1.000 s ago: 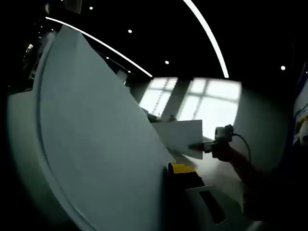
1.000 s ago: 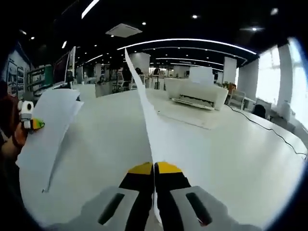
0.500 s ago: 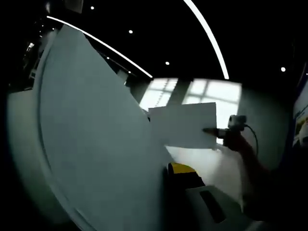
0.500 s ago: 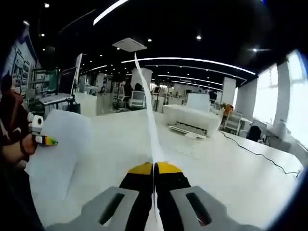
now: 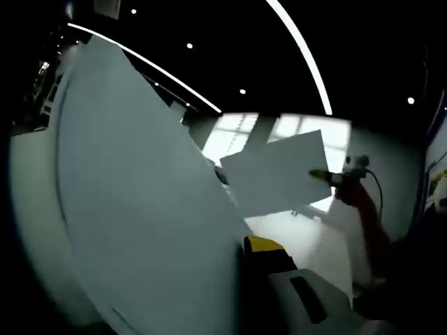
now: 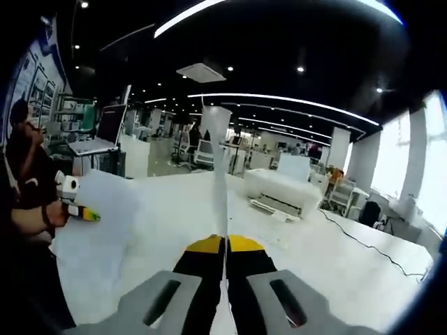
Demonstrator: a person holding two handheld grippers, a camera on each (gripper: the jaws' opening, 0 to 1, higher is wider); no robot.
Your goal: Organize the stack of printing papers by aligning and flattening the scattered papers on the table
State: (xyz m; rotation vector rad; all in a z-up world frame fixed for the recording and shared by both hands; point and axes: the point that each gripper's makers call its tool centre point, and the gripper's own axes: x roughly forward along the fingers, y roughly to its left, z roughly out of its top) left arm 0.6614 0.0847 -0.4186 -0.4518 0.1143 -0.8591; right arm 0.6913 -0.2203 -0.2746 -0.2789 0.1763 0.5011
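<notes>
A large white sheet (image 5: pixel 140 202) stands close before the left gripper view and hides one jaw. My left gripper (image 5: pixel 246 246) is shut on its edge, with one yellow tip showing. In the right gripper view this gripper (image 6: pixel 87 213) holds that sheet (image 6: pixel 98 237) low on the left, over the white table (image 6: pixel 335 272). My right gripper (image 6: pixel 224 244) is shut on a second sheet (image 6: pixel 218 167), which rises edge-on from between its yellow tips. From the left gripper view that sheet (image 5: pixel 276 174) hangs tilted in the air, pinched at its right edge by the right gripper (image 5: pixel 323 174).
A white printer (image 6: pixel 286 192) sits on the far side of the table, with a flat sheet (image 6: pixel 269 234) in front of it. A black cable (image 6: pixel 363 244) runs across the right part. A person's red sleeve (image 5: pixel 363 209) is behind the right gripper. Office desks and monitors stand beyond.
My right gripper has lifted its sheet higher above the table and tipped it. The left gripper's sheet has barely moved.
</notes>
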